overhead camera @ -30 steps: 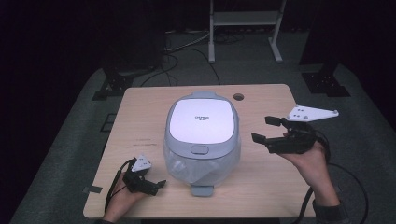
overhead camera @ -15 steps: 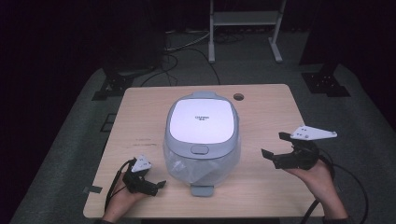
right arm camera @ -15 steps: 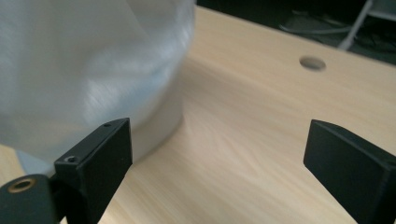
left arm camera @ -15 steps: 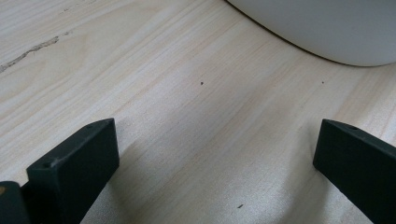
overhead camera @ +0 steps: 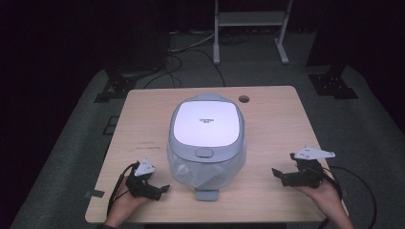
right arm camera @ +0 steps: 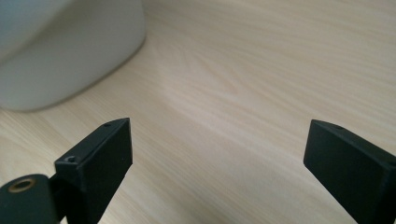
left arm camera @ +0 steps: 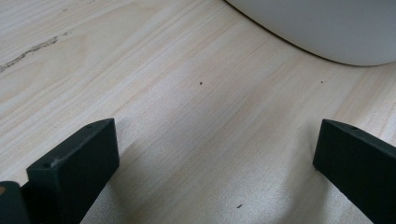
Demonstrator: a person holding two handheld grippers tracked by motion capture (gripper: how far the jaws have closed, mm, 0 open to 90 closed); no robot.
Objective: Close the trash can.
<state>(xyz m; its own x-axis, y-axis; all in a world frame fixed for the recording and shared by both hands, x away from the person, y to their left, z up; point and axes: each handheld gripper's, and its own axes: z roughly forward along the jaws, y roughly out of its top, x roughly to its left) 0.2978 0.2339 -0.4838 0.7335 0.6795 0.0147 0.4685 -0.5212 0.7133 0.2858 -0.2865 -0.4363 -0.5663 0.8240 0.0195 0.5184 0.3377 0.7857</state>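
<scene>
Left gripper low at table's near-left corner, jaws wide, nothing between. Rice cooker mid-table, long axis front to back, latch button and handle toward person. Right gripper near-right, jaws just opened wide, empty.

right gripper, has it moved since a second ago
Yes. The right gripper, jaws open with nothing between them, has come down from beside the rice cooker lid to the table near its front edge.

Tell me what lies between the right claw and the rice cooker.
Bare wooden tabletop, in the right gripper view: nothing between the open right claw and the rice cooker.
</scene>
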